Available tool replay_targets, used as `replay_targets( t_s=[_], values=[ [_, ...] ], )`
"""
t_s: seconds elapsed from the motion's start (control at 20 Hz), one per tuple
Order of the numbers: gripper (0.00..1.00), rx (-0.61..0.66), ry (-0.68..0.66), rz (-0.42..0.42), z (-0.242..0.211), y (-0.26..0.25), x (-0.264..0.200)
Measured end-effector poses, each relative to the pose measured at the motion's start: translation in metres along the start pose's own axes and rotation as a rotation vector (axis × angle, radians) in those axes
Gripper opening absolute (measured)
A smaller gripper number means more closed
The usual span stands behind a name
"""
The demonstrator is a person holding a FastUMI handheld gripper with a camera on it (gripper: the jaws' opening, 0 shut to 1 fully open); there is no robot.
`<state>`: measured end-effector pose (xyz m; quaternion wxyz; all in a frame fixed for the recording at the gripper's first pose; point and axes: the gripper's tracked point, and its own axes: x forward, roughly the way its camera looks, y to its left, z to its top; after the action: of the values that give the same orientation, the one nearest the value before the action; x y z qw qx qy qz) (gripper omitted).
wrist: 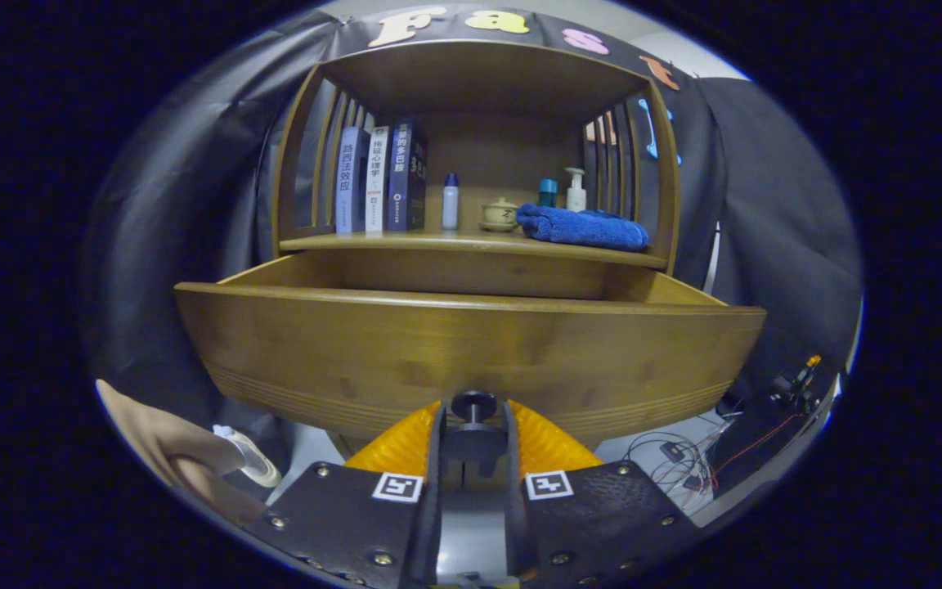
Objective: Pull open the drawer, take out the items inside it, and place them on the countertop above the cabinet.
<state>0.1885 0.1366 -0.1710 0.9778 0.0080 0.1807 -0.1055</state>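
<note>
A wooden drawer (pixel 471 343) stands pulled out from the cabinet toward me, its front panel wide across the view. Its dark round knob (pixel 473 406) sits low on the front, and my gripper (pixel 473 421) is shut on it, one finger on each side. The drawer's inside is hidden behind its front panel, so its contents cannot be seen. Above it runs the wooden countertop (pixel 438 242), which carries books (pixel 381 180), a small bottle (pixel 450 201), a lidded cup (pixel 500 214), a folded blue towel (pixel 581 227), a teal jar (pixel 548 192) and a pump bottle (pixel 576 190).
A slatted wooden hutch (pixel 479 74) encloses the countertop on both sides and above. Cables and small electronics (pixel 684 458) lie on the floor at the lower right. A person's hand (pixel 185 458) with a white object (pixel 250 458) shows at the lower left.
</note>
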Motion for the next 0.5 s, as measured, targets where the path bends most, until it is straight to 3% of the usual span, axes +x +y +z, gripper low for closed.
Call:
replay_targets(
  t_s=[0.2,0.35,0.5],
  values=[
    [0.32,0.0,-0.003,0.017,-0.002,0.002,0.001],
    [0.43,-0.006,-0.012,0.037,0.002,0.002,-0.005],
    [0.43,-0.043,-0.051,0.044,0.011,0.0,-0.023]
  ],
)
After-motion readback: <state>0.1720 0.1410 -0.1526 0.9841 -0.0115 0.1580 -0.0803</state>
